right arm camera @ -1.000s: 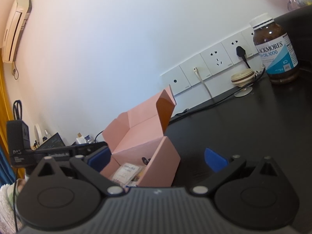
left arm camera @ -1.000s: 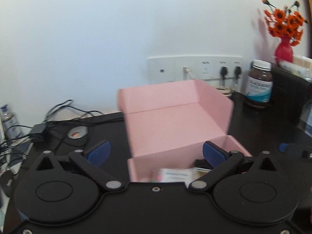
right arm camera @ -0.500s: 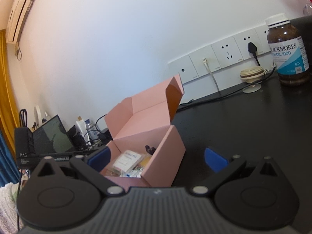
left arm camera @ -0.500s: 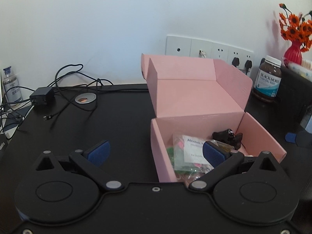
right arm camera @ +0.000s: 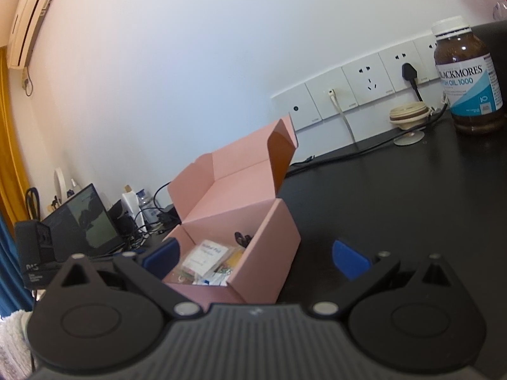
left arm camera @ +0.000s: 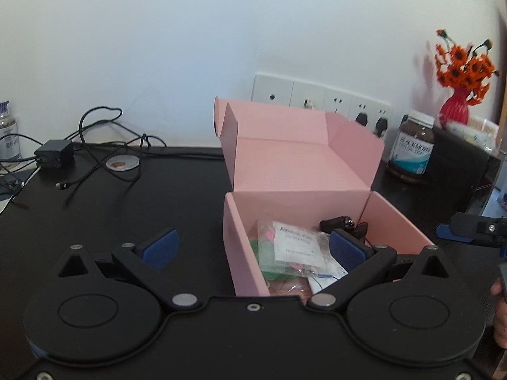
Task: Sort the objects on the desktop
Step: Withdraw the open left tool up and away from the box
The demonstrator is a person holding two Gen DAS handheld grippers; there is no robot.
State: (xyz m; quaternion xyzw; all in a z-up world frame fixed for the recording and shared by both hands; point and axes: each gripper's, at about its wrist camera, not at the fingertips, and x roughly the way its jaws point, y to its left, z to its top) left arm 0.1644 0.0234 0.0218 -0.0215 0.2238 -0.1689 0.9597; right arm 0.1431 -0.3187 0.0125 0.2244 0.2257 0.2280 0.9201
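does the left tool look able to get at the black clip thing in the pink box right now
Probably yes. The pink box has its lid folded back, so the top is free, and the left tool is open just in front. The black clip lies uncovered at the back, beside the wipe packet.

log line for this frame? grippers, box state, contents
left gripper: open, empty | right gripper: open, empty | pink box: lid up, on desk | contents: packets, small black item
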